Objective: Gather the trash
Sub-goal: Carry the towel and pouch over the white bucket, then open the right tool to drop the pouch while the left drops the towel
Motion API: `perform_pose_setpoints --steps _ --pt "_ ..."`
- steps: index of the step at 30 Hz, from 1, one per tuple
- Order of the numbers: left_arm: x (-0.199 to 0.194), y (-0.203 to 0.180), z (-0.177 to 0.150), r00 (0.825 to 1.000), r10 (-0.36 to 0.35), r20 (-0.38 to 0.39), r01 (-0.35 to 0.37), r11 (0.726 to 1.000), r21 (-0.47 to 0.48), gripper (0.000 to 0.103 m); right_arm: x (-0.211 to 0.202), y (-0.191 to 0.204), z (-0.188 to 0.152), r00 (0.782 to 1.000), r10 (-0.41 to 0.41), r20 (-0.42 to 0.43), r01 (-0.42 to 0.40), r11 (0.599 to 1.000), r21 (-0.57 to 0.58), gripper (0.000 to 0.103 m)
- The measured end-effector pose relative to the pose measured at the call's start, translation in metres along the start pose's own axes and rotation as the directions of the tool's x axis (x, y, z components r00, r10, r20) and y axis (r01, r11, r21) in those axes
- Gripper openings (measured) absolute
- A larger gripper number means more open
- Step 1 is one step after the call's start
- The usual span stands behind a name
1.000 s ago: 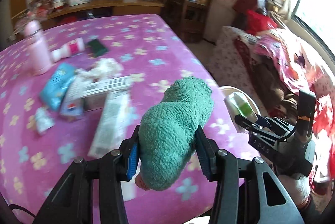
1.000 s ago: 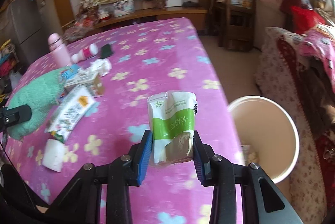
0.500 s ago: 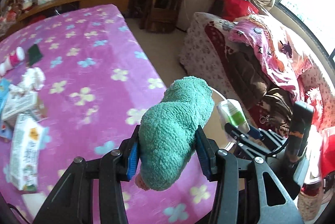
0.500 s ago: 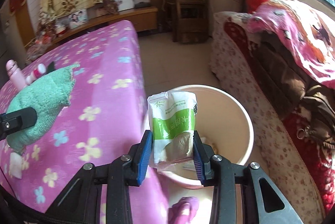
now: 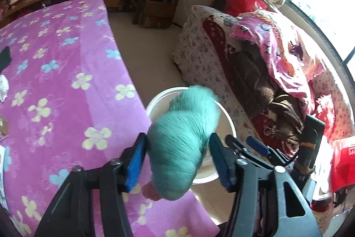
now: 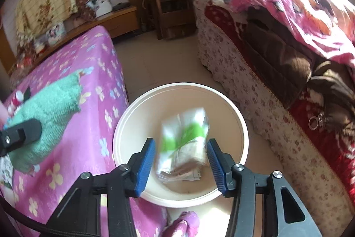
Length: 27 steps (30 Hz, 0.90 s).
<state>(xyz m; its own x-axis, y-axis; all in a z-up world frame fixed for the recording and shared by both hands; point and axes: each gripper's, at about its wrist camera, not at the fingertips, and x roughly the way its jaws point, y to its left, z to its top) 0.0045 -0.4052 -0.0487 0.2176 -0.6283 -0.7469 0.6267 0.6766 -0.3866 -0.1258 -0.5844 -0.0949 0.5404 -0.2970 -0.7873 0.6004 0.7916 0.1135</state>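
Two tongs work at once here. The right tongs (image 6: 180,161) hang over the bin (image 6: 124,126), their blue pads spread apart with gaps either side of the packet (image 6: 184,143); half a second ago they pinched it. The packet is blurred and sits low inside the bin's rim, so it seems to be falling or just landed. That piece of trash looks as good as collected.

The left tongs (image 5: 177,157) have swung from the tabletop (image 5: 66,93) toward the bin, and the green cloth (image 5: 182,139) between them is now streaked with blur. The pads stand a little off its sides, where before they pressed in, so the grip seems to be letting go, though I cannot tell for sure. The cloth hangs over the bin's near rim, beside the tabletop edge.

If it drops now, it may catch the rim. More litter remains at the tabletop's far left.
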Motion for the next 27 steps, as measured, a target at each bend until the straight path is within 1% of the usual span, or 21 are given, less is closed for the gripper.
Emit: perform_pose_setpoints --steps 1,4,6,10,14,18,24,27 --pt "-0.001 0.0 0.0 1.0 0.0 0.007 0.0 1.0 -0.005 0.073 0.0 -0.002 0.0 1.0 0.011 0.003 -0.012 1.0 0.016 0.07" --pt "-0.004 0.003 0.0 1.0 0.014 0.013 -0.014 1.0 -0.012 0.073 0.001 -0.005 0.001 1.0 0.027 0.0 -0.027 0.999 0.041 0.07" --pt "-0.008 0.006 -0.002 0.999 0.036 0.016 -0.036 0.999 -0.014 0.073 0.001 -0.004 0.0 0.999 0.034 -0.005 -0.034 0.999 0.041 0.07" --pt "-0.017 0.012 -0.004 0.998 0.051 0.02 -0.051 0.998 -0.023 0.073 -0.001 0.005 -0.004 0.999 0.033 -0.005 -0.033 0.999 0.016 0.07" --pt "-0.03 0.016 -0.009 0.995 0.085 0.042 -0.085 0.996 -0.011 0.073 -0.005 0.016 -0.008 0.999 0.036 -0.008 -0.036 0.999 -0.005 0.07" --pt "-0.042 0.02 -0.014 0.993 0.105 0.059 -0.105 0.994 0.0 0.073 -0.009 0.03 -0.012 0.999 0.035 -0.005 -0.036 0.999 -0.041 0.07" --pt "-0.065 0.031 -0.023 0.984 0.152 0.091 -0.152 0.988 0.0 0.073 -0.019 0.056 -0.018 0.999 0.052 0.004 -0.051 0.995 -0.09 0.07" --pt "-0.079 0.04 -0.029 0.974 0.196 0.114 -0.197 0.98 -0.003 0.073 -0.024 0.071 -0.022 0.998 0.069 0.005 -0.068 0.991 -0.111 0.07"
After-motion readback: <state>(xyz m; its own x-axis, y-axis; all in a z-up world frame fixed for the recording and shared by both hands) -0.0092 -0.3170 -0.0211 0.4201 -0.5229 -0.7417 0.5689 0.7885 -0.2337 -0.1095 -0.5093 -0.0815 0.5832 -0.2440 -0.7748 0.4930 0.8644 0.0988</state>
